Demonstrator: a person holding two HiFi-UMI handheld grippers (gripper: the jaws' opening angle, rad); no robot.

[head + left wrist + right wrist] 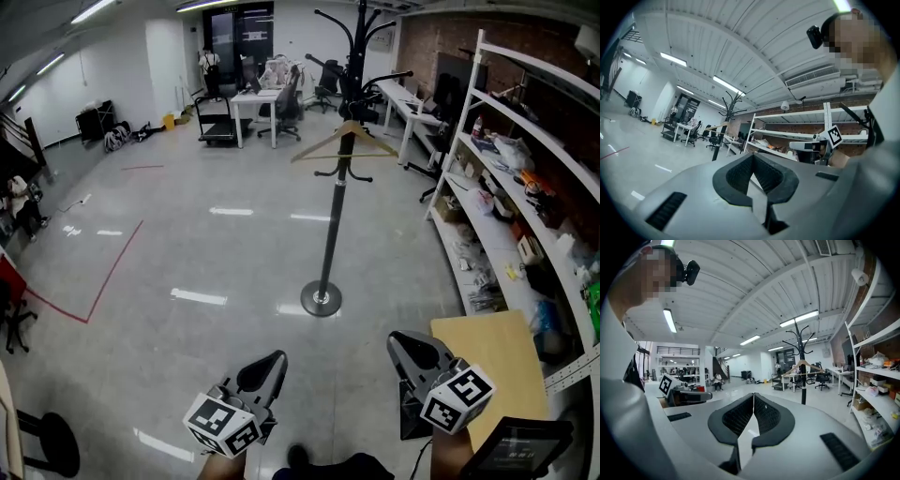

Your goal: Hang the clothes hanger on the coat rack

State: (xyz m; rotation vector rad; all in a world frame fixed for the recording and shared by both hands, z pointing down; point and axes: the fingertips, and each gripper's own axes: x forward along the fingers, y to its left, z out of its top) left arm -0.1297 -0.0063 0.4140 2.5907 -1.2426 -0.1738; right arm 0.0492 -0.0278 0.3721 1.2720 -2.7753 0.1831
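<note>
Our left gripper (pixel 269 366) and right gripper (pixel 406 343) sit low and close to our body. Each has its jaws pressed together tip to tip with nothing between them, as both gripper views confirm. The wooden clothes hanger (pixel 345 141) is well apart from us. It hangs by its hook on the upper part of the black coat rack (pixel 332 225), level and below the curved top arms. We judge the hanging step as done, so the next move calls for little more than keeping the grippers clear. If a check were wanted, it would mean walking forward across the bare grey floor (pixel 206 253), which offers wide room. The tighter edges are on our right: the white shelving (pixel 487 202) full of clutter and the wooden tabletop (pixel 502 356) just beside the right gripper.
</note>
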